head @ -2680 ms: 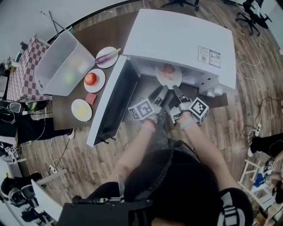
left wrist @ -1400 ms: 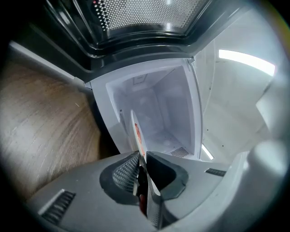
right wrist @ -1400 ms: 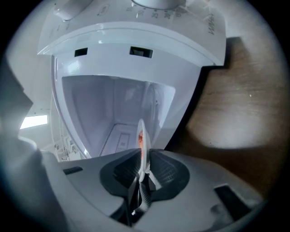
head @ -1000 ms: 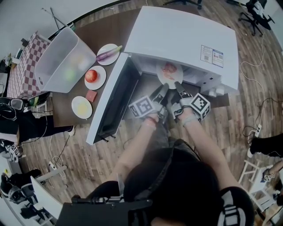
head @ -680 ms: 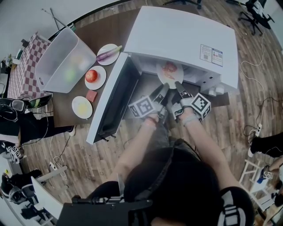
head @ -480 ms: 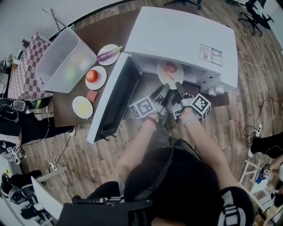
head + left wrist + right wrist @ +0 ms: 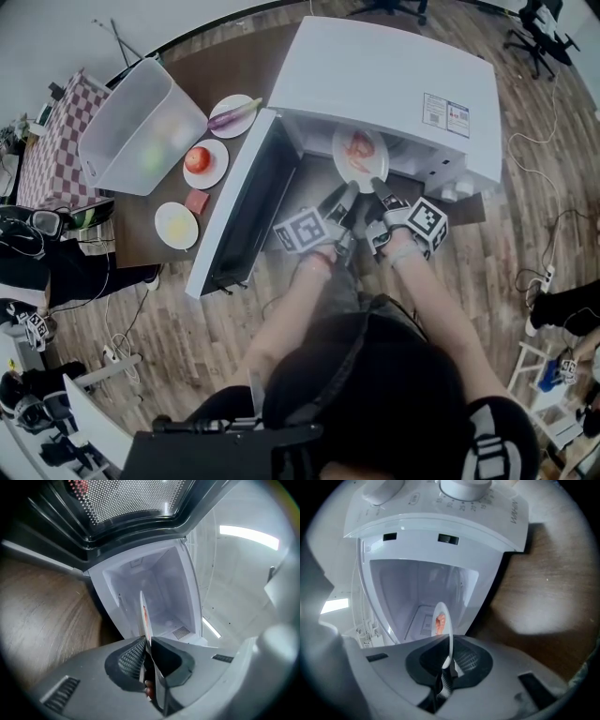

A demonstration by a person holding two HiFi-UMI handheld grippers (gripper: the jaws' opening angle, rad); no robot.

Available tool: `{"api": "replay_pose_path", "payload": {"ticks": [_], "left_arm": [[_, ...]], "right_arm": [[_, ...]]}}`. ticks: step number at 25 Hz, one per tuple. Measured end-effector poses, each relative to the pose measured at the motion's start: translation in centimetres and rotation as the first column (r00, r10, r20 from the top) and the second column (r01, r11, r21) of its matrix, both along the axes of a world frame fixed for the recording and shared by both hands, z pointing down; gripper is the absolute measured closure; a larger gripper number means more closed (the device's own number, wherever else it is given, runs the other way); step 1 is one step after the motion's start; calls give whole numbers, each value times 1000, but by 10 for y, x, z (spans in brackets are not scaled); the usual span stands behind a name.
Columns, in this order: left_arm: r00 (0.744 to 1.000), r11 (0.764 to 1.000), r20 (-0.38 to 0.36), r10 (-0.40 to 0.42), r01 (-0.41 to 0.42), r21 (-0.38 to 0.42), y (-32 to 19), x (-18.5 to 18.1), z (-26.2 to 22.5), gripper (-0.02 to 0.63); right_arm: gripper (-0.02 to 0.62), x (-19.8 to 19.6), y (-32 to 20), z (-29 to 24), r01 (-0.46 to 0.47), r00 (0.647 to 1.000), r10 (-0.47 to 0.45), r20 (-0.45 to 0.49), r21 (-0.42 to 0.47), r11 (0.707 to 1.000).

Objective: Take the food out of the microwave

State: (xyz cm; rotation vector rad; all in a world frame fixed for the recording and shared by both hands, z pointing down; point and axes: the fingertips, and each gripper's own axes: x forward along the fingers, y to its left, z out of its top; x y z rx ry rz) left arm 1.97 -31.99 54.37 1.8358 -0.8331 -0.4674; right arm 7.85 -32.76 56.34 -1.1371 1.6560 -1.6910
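Open door (image 7: 239, 214) of the white microwave (image 7: 380, 80) at left; the left tool (image 7: 348, 192) is clamped narrow on the near rim of the plate of food (image 7: 359, 155) at the microwave's mouth — the right tool (image 7: 377, 186) closing on the same rim

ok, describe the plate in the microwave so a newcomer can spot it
Find the big white microwave, door open. At its cavity mouth sits a white plate of reddish food, the left gripper and right gripper closing their fingers on its near rim. The three other plates lie on the brown table left of the door.
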Motion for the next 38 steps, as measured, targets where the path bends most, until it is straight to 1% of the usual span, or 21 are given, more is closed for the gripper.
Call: {"api": "replay_pose_path", "payload": {"ticks": [3, 9, 16, 22, 31, 38], "left_arm": [[1000, 1000, -15, -6, 6, -10, 4, -1, 2, 568], [1000, 1000, -21, -3, 3, -6, 12, -3, 1, 568], [1000, 1000, -26, 1, -2, -14, 25, -1, 4, 566], [1000, 1000, -31, 0, 0, -8, 40, -1, 2, 565], [1000, 1000, -25, -15, 15, -13, 65, -7, 3, 565], [1000, 1000, -19, -12, 12, -25, 78, -12, 4, 561]], "right_arm": [[580, -1, 4, -1, 16, 999, -16, -32, -9, 1000], [580, -2, 13, 0, 9, 1000, -10, -12, -31, 999], [580, 0, 25, 2, 15, 999, -16, -44, -40, 999], [580, -1, 41, 1, 8, 1000, -9, -26, -50, 999], [580, -6, 66, -1, 39, 998, -42, -49, -53, 998], [578, -12, 77, 3, 40, 999, -43, -33, -66, 997]]}}
